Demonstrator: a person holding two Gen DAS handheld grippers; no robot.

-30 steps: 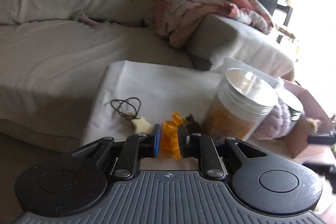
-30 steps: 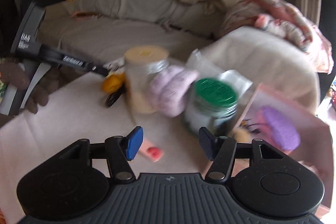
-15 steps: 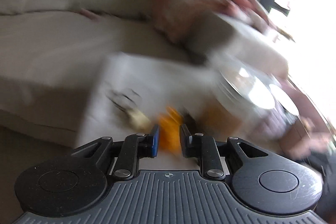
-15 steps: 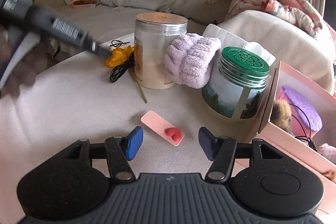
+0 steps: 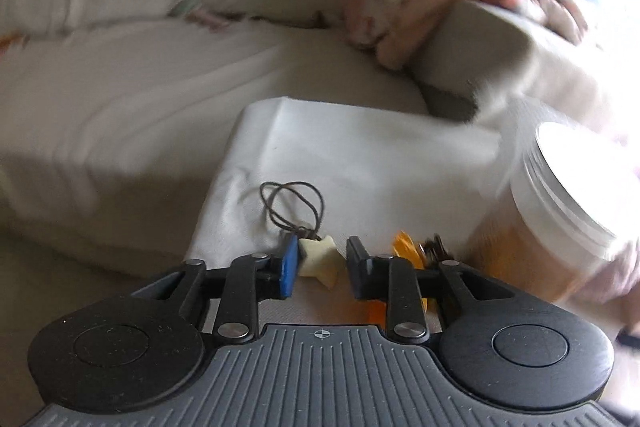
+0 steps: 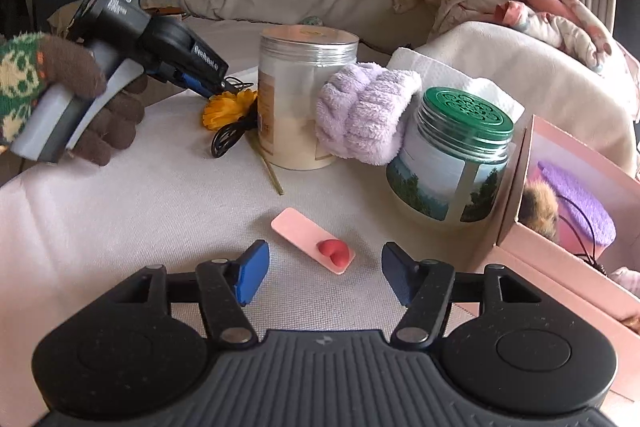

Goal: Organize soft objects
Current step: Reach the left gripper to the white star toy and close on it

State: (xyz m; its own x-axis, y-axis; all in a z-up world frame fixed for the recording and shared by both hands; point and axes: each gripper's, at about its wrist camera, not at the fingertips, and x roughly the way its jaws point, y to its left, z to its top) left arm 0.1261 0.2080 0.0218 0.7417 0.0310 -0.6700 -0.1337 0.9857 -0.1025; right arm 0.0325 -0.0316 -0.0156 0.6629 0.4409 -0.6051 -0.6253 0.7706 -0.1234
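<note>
The left gripper (image 5: 322,264) has let go of the orange flower (image 5: 406,253) it pinched a second ago and shifted to the left; its jaws have just been opening and now stand apart around the cream star charm (image 5: 318,259), whose near-left edge sits against the blue pad, though I cannot tell that it is squeezed. In the left wrist view, which is blurred, the charm's dark cord (image 5: 292,205) loops away toward the upper left over the white cloth of the desk (image 5: 360,155). The flower lies just right of the right finger, and a tall jar with a silver lid (image 5: 560,211) fills the right edge.

From the right wrist view, a gloved hand (image 6: 80,99) at the left edge grips the other tool, its tips lowered just behind the orange flower (image 6: 228,109). Right of that stands the same silver-lidded jar (image 6: 304,95), with a lilac fluffy headband (image 6: 364,115) leaning between it and a green-lidded jar (image 6: 456,155). In the lower middle, the right gripper (image 6: 324,269) hangs with its jaws wide apart, having just opened a little further, on either side of a pink clip with a red heart (image 6: 314,241) lying flat on the desk; the pads do not touch it. At the far right an open pink box (image 6: 560,255) holds a purple pad (image 6: 576,203) and something furry and brown (image 6: 540,207).
</note>
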